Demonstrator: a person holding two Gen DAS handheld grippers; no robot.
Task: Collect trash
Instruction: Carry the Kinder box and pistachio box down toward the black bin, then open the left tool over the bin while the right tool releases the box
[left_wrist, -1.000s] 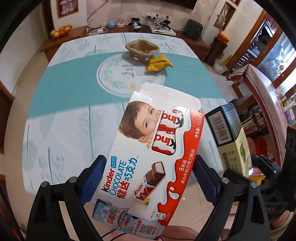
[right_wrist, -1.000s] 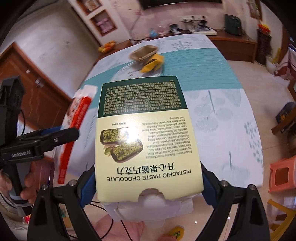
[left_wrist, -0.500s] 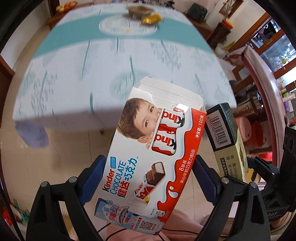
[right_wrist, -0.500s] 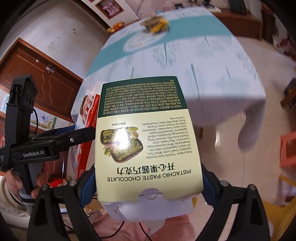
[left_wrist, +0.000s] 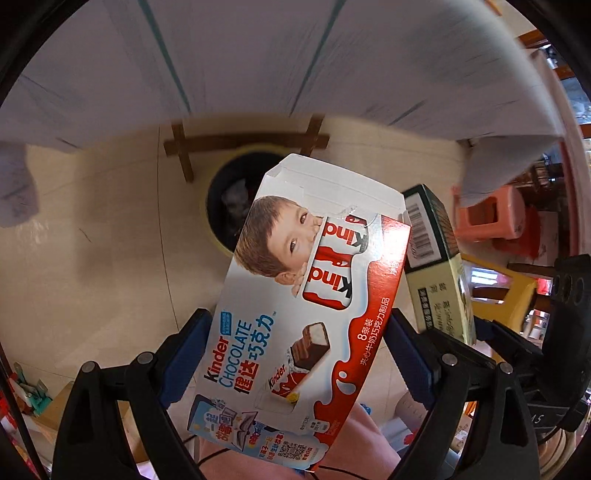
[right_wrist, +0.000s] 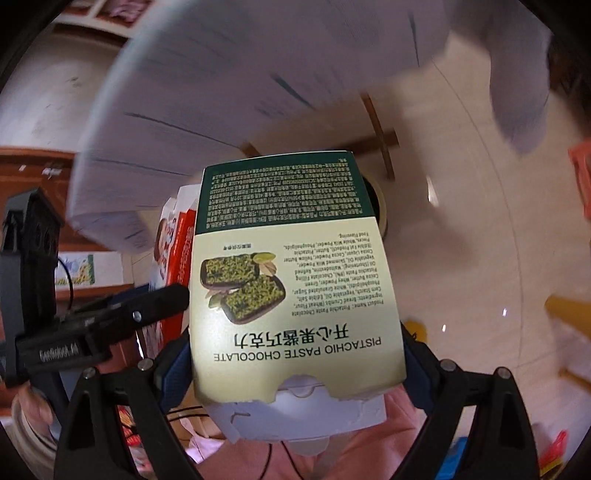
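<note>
Left wrist view alone shows the inside of the round dark bin (left_wrist: 225, 206) on the pale floor at centre frame, with crumpled grey trash (left_wrist: 234, 194) in it, while the right wrist view hides all but a sliver of that bin's rim (right_wrist: 380, 206) behind the pistachio chocolate box (right_wrist: 295, 280). The left gripper (left_wrist: 295, 354) has its jaws spread wide and clamped on the Kinder chocolate box (left_wrist: 306, 295), which reaches over the bin's right edge. The right gripper (right_wrist: 295, 369), equally wide, grasps the pistachio chocolate box at centre frame, under the hanging tablecloth (right_wrist: 258, 74).
</note>
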